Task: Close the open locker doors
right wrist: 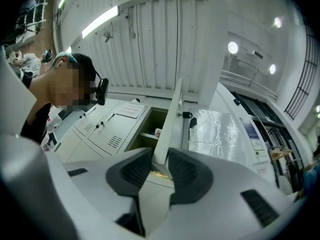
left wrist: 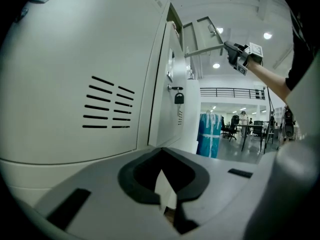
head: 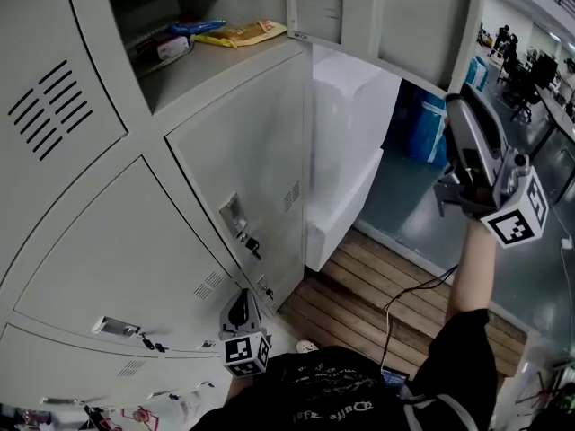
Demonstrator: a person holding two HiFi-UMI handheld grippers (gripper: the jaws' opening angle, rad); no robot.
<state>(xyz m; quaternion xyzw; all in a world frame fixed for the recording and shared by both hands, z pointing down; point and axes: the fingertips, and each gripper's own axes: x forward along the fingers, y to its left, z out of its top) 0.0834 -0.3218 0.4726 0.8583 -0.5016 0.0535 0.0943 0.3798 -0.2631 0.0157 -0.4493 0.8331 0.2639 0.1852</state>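
A bank of pale grey metal lockers [head: 90, 241] faces me; my right claw [right wrist: 160, 155] pinches the open pale grey metal locker door [right wrist: 172, 114] by its edge, and my left claw [left wrist: 161, 150] is closed, empty.

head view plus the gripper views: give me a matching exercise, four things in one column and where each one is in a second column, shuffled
Things
1. right gripper
2. left gripper
3. yellow packet
4. wooden pallet

Places
A. on the shelf of the open upper compartment
B. held low beside the closed locker doors, nothing between its jaws
C. raised high, with the edge of the open locker door between its jaws
D. on the floor past the end of the lockers

Pairs: 1-C, 2-B, 3-A, 4-D
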